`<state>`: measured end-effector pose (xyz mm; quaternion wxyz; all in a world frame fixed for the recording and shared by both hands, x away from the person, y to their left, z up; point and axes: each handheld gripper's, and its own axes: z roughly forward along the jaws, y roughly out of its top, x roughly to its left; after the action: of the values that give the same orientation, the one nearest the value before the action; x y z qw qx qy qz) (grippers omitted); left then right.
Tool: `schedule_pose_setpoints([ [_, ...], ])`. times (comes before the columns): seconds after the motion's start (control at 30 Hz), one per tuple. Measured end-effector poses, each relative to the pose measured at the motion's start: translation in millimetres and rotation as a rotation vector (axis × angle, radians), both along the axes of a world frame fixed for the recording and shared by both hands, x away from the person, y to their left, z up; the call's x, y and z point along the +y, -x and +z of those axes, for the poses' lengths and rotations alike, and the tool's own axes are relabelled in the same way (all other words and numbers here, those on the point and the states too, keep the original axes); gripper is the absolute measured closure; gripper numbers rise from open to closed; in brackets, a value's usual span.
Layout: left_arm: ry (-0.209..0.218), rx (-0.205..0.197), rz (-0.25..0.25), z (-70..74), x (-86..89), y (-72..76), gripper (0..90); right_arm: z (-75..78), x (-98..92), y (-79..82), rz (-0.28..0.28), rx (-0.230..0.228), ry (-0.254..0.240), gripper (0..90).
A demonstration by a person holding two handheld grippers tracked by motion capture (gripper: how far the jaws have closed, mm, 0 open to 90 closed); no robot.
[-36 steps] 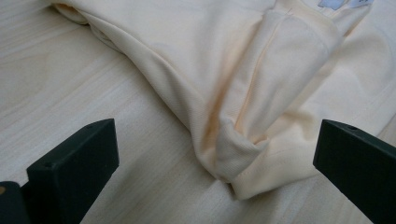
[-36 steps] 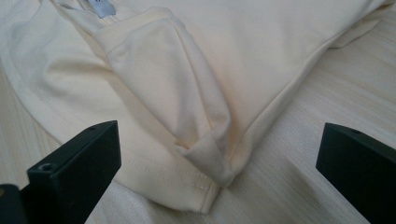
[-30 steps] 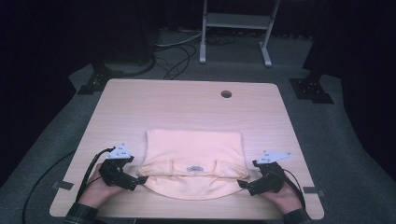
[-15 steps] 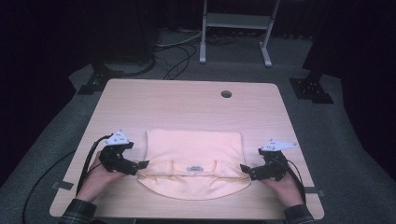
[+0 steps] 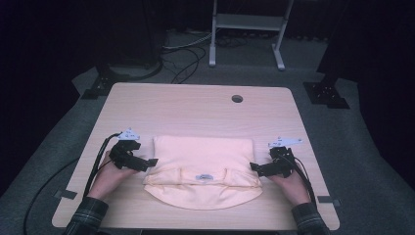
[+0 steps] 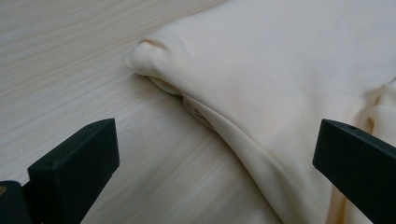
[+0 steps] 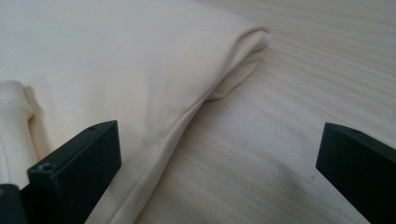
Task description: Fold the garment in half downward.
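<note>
High view: folded cream shirt (image 5: 203,164) near surface's (image 5: 195,112) front edge looks light, limp; my left hand-held gripper (image 5: 150,162) and right hand-held gripper (image 5: 254,167), jaws apart, should pinch its doubled side folds.

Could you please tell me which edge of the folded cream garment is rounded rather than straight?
The near edge of the cream garment, closest to the person: it bulges outward in a curve, while the far edge runs straight.

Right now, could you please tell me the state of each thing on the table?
Cream garment: folded, lying flat on the table, label up.
Left gripper: open, at the garment's left edge, holding nothing.
Right gripper: open, at its right edge, holding nothing.
</note>
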<state>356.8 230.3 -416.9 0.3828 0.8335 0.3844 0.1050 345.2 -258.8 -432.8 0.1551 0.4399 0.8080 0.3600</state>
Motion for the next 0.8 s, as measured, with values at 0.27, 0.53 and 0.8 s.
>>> schedule_pose_setpoints([
  [0.27,-0.036,0.034,-0.017,-8.6,-2.0,8.6,0.2,-2.4,1.7,2.1,0.014,0.012,0.028,0.0],
  [0.53,-0.039,0.046,-0.001,-13.7,0.1,7.6,0.3,-4.6,5.6,3.5,0.019,0.016,0.057,0.0],
  [0.8,-0.081,0.043,-0.025,-16.4,-4.3,20.4,0.2,-5.8,8.4,15.5,0.043,0.017,0.073,0.0],
])
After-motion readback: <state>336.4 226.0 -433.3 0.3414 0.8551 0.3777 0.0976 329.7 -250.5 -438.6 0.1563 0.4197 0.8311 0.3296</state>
